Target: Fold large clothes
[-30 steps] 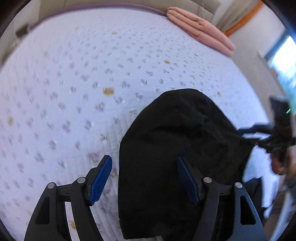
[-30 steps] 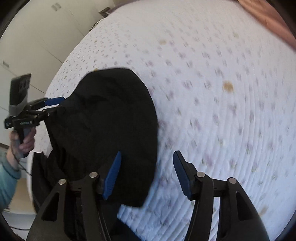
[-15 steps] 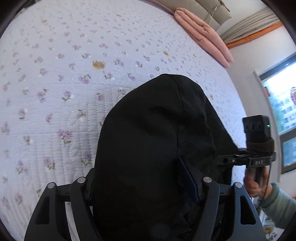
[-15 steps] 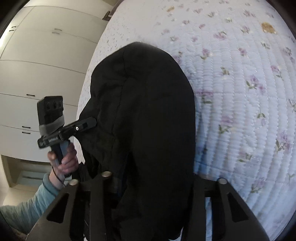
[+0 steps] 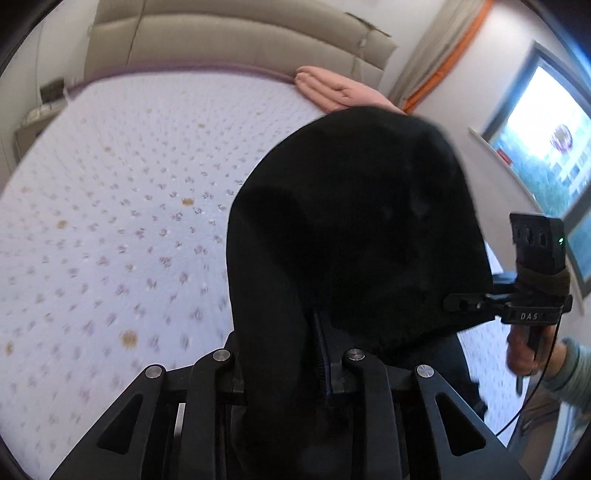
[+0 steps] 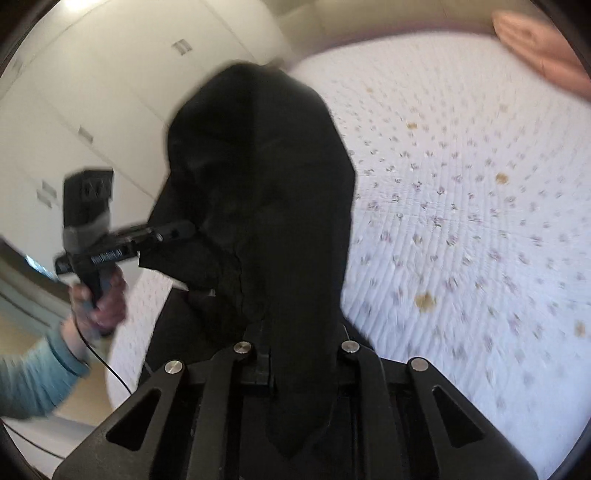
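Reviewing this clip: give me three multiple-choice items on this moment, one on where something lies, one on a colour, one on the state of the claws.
1. Where is the folded pink blanket?
A. at the bed's far edge by the headboard
B. under the garment
C. on the floor

2. What colour is the garment being handled?
A. white
B. black
C. pink

3. What state are the two claws in?
A. both open, apart from the cloth
B. only one is shut
C. both shut on the garment

Answers: 1 A, it lies against the beige headboard. 2 B, the cloth is black in both views. 3 C, the left claw and the right claw each have cloth pinched between the fingers, lifted above the floral bedspread.
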{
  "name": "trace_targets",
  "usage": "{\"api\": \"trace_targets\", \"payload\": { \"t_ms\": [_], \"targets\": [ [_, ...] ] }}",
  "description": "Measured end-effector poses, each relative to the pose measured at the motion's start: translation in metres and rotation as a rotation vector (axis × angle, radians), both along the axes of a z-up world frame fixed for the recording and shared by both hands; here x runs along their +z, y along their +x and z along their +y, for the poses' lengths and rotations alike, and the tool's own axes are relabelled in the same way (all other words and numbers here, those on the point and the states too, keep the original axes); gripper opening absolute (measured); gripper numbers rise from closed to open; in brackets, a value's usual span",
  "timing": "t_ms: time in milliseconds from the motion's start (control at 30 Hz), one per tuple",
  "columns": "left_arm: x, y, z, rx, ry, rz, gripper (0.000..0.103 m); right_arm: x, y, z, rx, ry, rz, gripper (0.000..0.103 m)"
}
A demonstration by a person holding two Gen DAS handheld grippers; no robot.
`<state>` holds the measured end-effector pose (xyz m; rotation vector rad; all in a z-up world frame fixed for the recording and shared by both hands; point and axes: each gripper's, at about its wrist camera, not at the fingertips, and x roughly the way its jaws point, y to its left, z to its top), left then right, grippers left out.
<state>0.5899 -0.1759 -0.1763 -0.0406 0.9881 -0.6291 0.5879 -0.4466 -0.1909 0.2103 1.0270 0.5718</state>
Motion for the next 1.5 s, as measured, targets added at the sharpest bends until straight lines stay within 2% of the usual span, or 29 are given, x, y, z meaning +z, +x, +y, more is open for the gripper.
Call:
{"api": "trace_targets", "payload": {
  "t_ms": [167, 267, 367, 467, 533, 567, 633, 667, 767, 933, 1033, 1133, 1167, 1233, 1267, 1400, 1500],
  "targets": [
    [0.024, -0.092, 0.011, -0.035, 0.1, -0.073, 0.026, 0.025, -0.087, 0.028, 0.034, -0.159, -0.122, 0.016],
    [0.018, -0.143, 0.012, -0.066, 0.192, -0.082, 0.026, 0.025, -0.133, 0.042, 0.035, -0.231, -0.14, 0.015],
    [-0.012, -0.188, 0.015, -0.106, 0.289, -0.015, 0.026, 0.011, -0.167, 0.052, 0.035, -0.383, -0.167, 0.015],
    [-0.063, -0.221, 0.024, -0.112, 0.443, 0.087, 0.025, -0.015, -0.181, 0.056, 0.02, -0.54, -0.171, 0.015],
    [-0.086, -0.228, 0.035, -0.084, 0.477, 0.142, 0.025, -0.041, -0.184, 0.054, 0.0, -0.633, -0.136, 0.015],
    [-0.089, -0.229, 0.044, -0.057, 0.453, 0.165, 0.025, -0.051, -0.183, 0.046, -0.012, -0.642, -0.105, 0.015],
    [-0.08, -0.223, 0.058, -0.013, 0.387, 0.188, 0.026, -0.059, -0.18, 0.026, -0.04, -0.607, -0.016, 0.016],
    [-0.072, -0.218, 0.063, 0.01, 0.37, 0.177, 0.026, -0.056, -0.18, 0.02, -0.06, -0.579, 0.007, 0.022],
    [-0.044, -0.204, 0.066, 0.025, 0.351, 0.126, 0.026, -0.033, -0.18, -0.001, -0.101, -0.529, 0.01, 0.054],
    [0.005, -0.185, 0.035, -0.021, 0.327, 0.011, 0.029, 0.015, -0.175, -0.001, -0.143, -0.421, -0.026, 0.055],
    [0.032, -0.178, 0.013, -0.029, 0.311, -0.063, 0.033, 0.04, -0.147, 0.009, -0.149, -0.352, -0.064, 0.055],
    [0.048, -0.167, 0.003, -0.01, 0.234, -0.082, 0.038, 0.047, -0.129, 0.019, -0.155, -0.288, -0.079, 0.055],
    [0.048, -0.168, -0.016, -0.005, 0.197, -0.077, 0.041, 0.045, -0.124, 0.023, -0.158, -0.261, -0.068, 0.056],
    [0.041, -0.167, -0.027, -0.028, 0.113, -0.03, 0.044, 0.032, -0.119, 0.029, -0.158, -0.197, -0.008, 0.056],
    [0.031, -0.169, -0.035, -0.059, 0.112, -0.013, 0.044, 0.023, -0.118, 0.029, -0.152, -0.185, 0.026, 0.056],
    [-0.022, -0.196, -0.059, -0.109, 0.264, 0.06, 0.044, -0.01, -0.153, 0.052, -0.116, -0.196, 0.11, 0.056],
    [-0.068, -0.215, -0.045, -0.088, 0.3, 0.177, 0.044, -0.042, -0.178, 0.066, -0.085, -0.199, 0.187, 0.055]
  ]
}}
